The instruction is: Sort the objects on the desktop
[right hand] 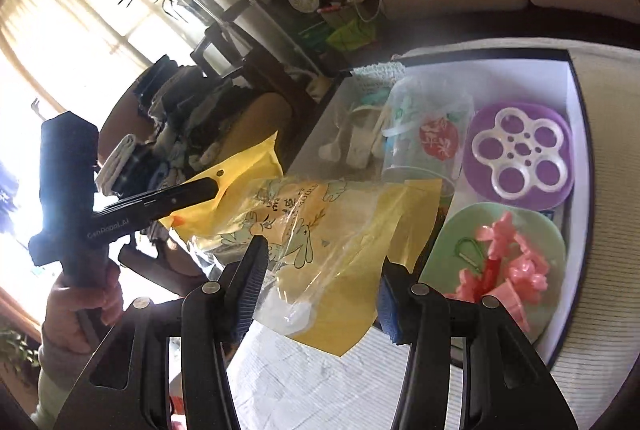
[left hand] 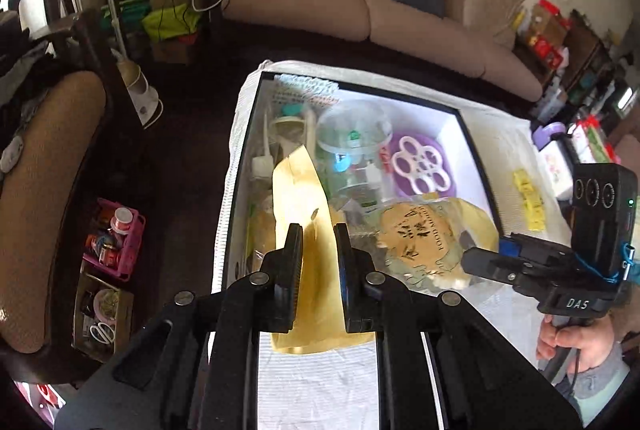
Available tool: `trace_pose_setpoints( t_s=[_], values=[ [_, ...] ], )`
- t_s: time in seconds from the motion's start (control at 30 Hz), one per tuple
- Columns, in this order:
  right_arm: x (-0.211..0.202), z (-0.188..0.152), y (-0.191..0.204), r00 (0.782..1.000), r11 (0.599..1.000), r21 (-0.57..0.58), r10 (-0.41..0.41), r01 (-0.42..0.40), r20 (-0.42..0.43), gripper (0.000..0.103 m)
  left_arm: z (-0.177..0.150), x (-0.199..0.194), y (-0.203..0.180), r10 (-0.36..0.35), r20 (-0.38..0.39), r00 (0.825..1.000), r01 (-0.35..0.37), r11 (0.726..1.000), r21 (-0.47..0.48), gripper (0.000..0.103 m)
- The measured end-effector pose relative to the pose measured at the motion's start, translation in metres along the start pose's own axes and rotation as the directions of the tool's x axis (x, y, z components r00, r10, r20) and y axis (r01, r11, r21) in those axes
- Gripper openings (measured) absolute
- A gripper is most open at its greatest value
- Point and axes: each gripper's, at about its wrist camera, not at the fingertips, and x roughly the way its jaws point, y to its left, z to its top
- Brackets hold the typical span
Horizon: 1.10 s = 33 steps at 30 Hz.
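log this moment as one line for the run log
left claw: shut on yellow bag | right claw: open, around printed pouch | both over black-rimmed tray

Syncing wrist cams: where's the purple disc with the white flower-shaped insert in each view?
Left wrist: purple disc right of centre, in the black-rimmed tray's far right corner.
Right wrist: purple disc at the right, above a green plate.
Shared landmark: clear plastic tub left of it.

Black fingers (left hand: pixel 294 270) — round silver screws

Yellow pouch (left hand: pixel 304 213) and clear printed bag (right hand: pixel 304 230) lifted, overlapping, above box's (left hand: pixel 476 145) near edge.
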Motion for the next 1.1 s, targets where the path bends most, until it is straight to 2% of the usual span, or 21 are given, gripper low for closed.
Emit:
trace_pose_setpoints(
  t_s=[0.1, 0.2, 0.27, 0.3, 0.4, 0.47, 0.5, 0.63, 0.77, 0.87, 0.97, 1.0, 1.03, 1.07, 1.1],
  values=[
    [0.018, -0.001, -0.002, 0.999, 0.999, -0.002, 0.049, -0.049, 0.006, 0.047, -0.002, 0.011, -0.001, -0.084, 0.0, 0.997, 0.084, 0.996, 0.004, 0.012],
    [0.028, -0.002, 0.012, 1.0, 0.999, -0.048, -0.001, 0.001, -0.006, 0.047, -0.004, 0.015, -0.026, -0.085, 0.003, 0.996, 0.085, 0.994, 0.067, 0.012],
    [0.032, -0.001, 0.017, 0.992, 0.989, -0.093, -0.121, 0.119, -0.026, 0.047, -0.006, 0.015, -0.041, -0.022, 0.017, 1.0, 0.02, 0.992, 0.121, 0.012],
    [0.031, -0.001, 0.015, 0.986, 0.981, -0.108, -0.164, 0.161, -0.023, 0.047, -0.007, 0.014, -0.045, 0.011, 0.026, 1.0, -0.014, 0.99, 0.14, 0.017],
    [0.021, -0.001, 0.002, 0.982, 0.977, -0.103, -0.187, 0.184, -0.017, 0.047, -0.015, 0.002, -0.041, 0.131, 0.067, 0.989, -0.141, 0.975, 0.171, 0.018],
    [0.015, -0.002, -0.003, 0.981, 0.974, -0.121, -0.194, 0.189, -0.024, 0.047, -0.02, -0.005, -0.027, 0.237, 0.093, 0.967, -0.25, 0.951, 0.184, 0.018],
    [0.016, -0.003, -0.004, 0.976, 0.969, -0.131, -0.216, 0.21, -0.037, 0.047, -0.023, -0.009, -0.017, 0.256, 0.095, 0.962, -0.269, 0.949, 0.164, 0.018],
    [0.016, -0.006, -0.014, 0.965, 0.964, -0.104, -0.254, 0.246, -0.066, 0.047, -0.027, -0.001, 0.018, 0.233, 0.032, 0.972, -0.235, 0.969, 0.079, 0.019],
    [0.025, -0.011, -0.026, 0.958, 0.964, -0.057, -0.264, 0.259, -0.116, 0.052, -0.029, 0.012, 0.02, 0.168, -0.008, 0.986, -0.167, 0.984, 0.066, 0.019],
    [0.035, -0.013, -0.043, 0.962, 0.975, 0.029, -0.214, 0.222, -0.167, 0.053, -0.026, 0.031, 0.012, 0.212, -0.053, 0.976, -0.205, 0.972, 0.114, 0.023],
    [0.043, -0.008, -0.054, 0.97, 0.978, 0.088, -0.169, 0.187, -0.173, 0.053, -0.021, 0.053, 0.002, 0.248, -0.121, 0.961, -0.227, 0.96, 0.163, 0.023],
    [0.047, -0.007, -0.056, 0.97, 0.979, 0.095, -0.16, 0.18, -0.183, 0.047, -0.019, 0.059, 0.0, 0.262, -0.14, 0.955, -0.235, 0.955, 0.181, 0.021],
    [0.052, -0.005, -0.057, 0.969, 0.981, 0.1, -0.141, 0.163, -0.201, 0.029, -0.017, 0.066, -0.004, 0.274, -0.163, 0.948, -0.24, 0.949, 0.203, 0.021],
    [0.054, -0.004, -0.057, 0.97, 0.983, 0.11, -0.122, 0.147, -0.211, 0.021, -0.017, 0.074, -0.007, 0.286, -0.182, 0.941, -0.243, 0.944, 0.225, 0.016],
    [0.054, -0.003, -0.056, 0.972, 0.984, 0.118, -0.108, 0.135, -0.209, 0.02, -0.017, 0.08, -0.012, 0.291, -0.198, 0.936, -0.239, 0.939, 0.249, 0.004]
  ],
)
